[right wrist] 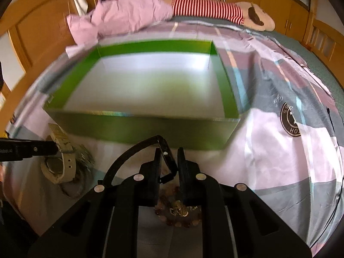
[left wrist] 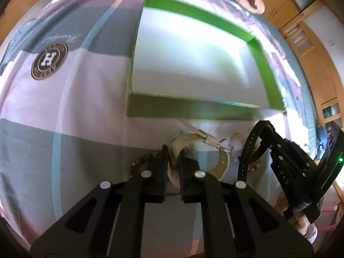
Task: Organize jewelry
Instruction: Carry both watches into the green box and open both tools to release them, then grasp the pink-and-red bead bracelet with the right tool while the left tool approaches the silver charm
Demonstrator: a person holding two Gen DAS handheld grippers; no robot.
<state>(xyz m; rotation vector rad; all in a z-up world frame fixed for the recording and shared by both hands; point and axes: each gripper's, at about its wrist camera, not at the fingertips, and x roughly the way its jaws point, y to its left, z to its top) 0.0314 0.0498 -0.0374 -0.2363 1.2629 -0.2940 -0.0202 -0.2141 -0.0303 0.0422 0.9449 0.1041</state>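
A green box (left wrist: 189, 107) with a white inside stands open on the bedspread; it also shows in the right wrist view (right wrist: 150, 126). My left gripper (left wrist: 173, 161) is shut on a beige watch (left wrist: 222, 165) just in front of the box; the watch also shows in the right wrist view (right wrist: 62, 163). My right gripper (right wrist: 168, 161) is shut on a black watch strap (right wrist: 131, 150), lifted in front of the box; the strap shows at the right in the left wrist view (left wrist: 249, 146). A brown bead bracelet (right wrist: 178, 215) lies under the right gripper.
A patterned bedspread (left wrist: 64, 129) covers the bed. A pink cloth (right wrist: 120, 19) and a plush toy in red stripes (right wrist: 215, 10) lie beyond the box. Wooden bed rails and cupboards (right wrist: 32, 32) surround the bed. A thin silver chain (right wrist: 86, 159) lies by the beige watch.
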